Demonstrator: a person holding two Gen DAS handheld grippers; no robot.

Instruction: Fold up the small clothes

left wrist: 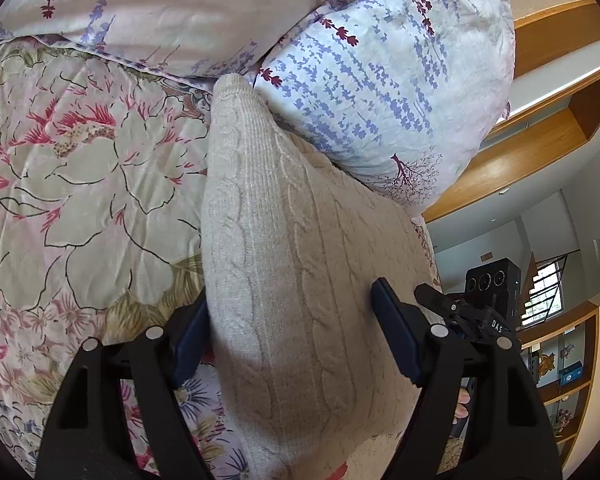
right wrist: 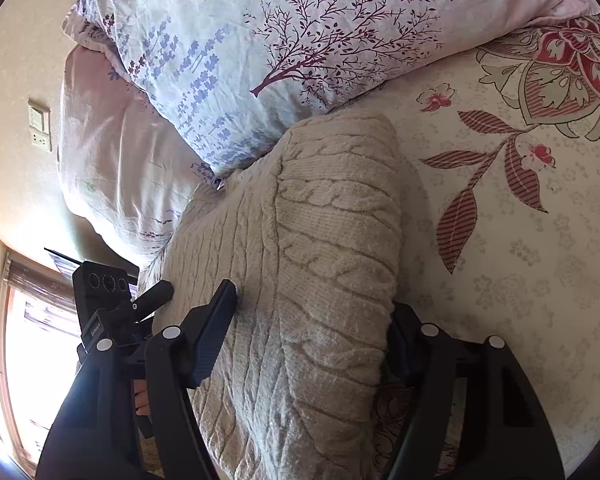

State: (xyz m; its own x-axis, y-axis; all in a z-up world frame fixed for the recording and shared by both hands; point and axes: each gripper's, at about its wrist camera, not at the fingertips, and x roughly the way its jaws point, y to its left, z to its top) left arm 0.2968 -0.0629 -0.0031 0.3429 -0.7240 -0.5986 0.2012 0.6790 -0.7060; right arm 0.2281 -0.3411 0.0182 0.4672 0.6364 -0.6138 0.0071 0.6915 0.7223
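Sweater folded; shelves only in left view.

**Cream knit between wide jaws on the bed**

The left gripper stands with its jaws spread, a folded cream cable-knit sweater running up between them; the sweater lies on the floral bedspread, its far end touching a lavender-print pillow; the other gripper shows at the sweater's right edge; wooden shelves stand beyond the bed.
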